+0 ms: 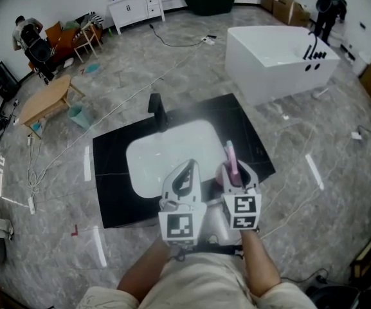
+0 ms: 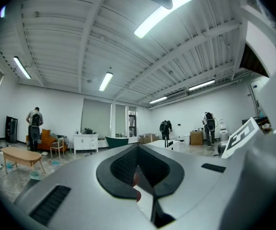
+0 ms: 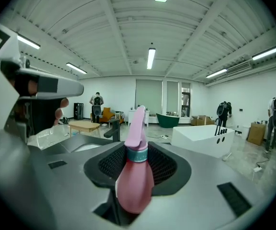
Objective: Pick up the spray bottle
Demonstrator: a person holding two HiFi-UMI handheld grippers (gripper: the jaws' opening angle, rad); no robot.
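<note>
The pink spray bottle (image 1: 231, 159) with a teal collar stands upright between the jaws of my right gripper (image 1: 235, 174), off the counter at the sink's right edge. In the right gripper view the bottle (image 3: 135, 178) fills the gap, and the right gripper (image 3: 138, 166) is shut on its body with the nozzle pointing up and away. My left gripper (image 1: 184, 174) hovers beside it over the white basin, with its jaws together and nothing between them. The left gripper view shows the left gripper (image 2: 138, 177) with its dark pads meeting and only the room beyond.
A black counter (image 1: 113, 172) holds a white sink basin (image 1: 162, 153) with a black faucet (image 1: 157, 112) behind it. A white bathtub (image 1: 280, 60) stands at the back right and a low wooden table (image 1: 44, 99) at the left. Cables cross the floor. People stand along the far walls.
</note>
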